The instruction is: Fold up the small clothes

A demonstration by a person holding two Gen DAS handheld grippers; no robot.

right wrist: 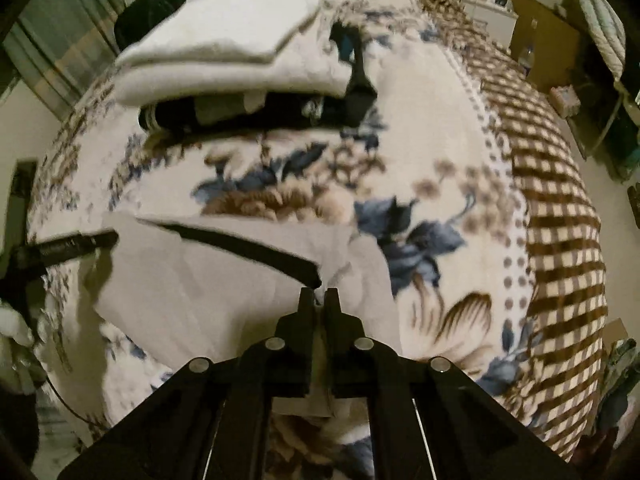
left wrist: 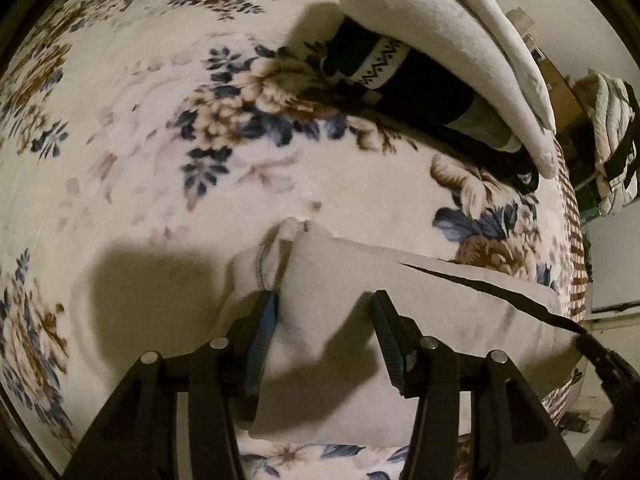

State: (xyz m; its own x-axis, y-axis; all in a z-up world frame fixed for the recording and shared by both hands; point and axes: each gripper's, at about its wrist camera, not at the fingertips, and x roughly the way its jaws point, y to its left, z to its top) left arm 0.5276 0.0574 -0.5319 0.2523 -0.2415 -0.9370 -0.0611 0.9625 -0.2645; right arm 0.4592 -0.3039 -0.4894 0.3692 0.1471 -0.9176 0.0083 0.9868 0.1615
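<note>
A light grey garment (left wrist: 440,304) with a dark strip (left wrist: 492,290) along one edge lies on the floral blanket (left wrist: 140,128). My left gripper (left wrist: 324,309) stands open just above its left part, jaws apart, with a fold of the cloth between them and no pad pressing on it. In the right wrist view the same garment (right wrist: 192,284) spreads to the left, and my right gripper (right wrist: 319,293) is shut on its edge, close to the end of the dark strip (right wrist: 248,246). A left gripper finger (right wrist: 80,242) shows at the garment's far left corner.
A stack of folded clothes sits at the back of the bed: white pieces (right wrist: 224,40) on top of a dark patterned one (right wrist: 240,114). The blanket's brown checked border (right wrist: 560,208) runs along the right edge. Beyond it are a cardboard box (right wrist: 544,36) and room clutter.
</note>
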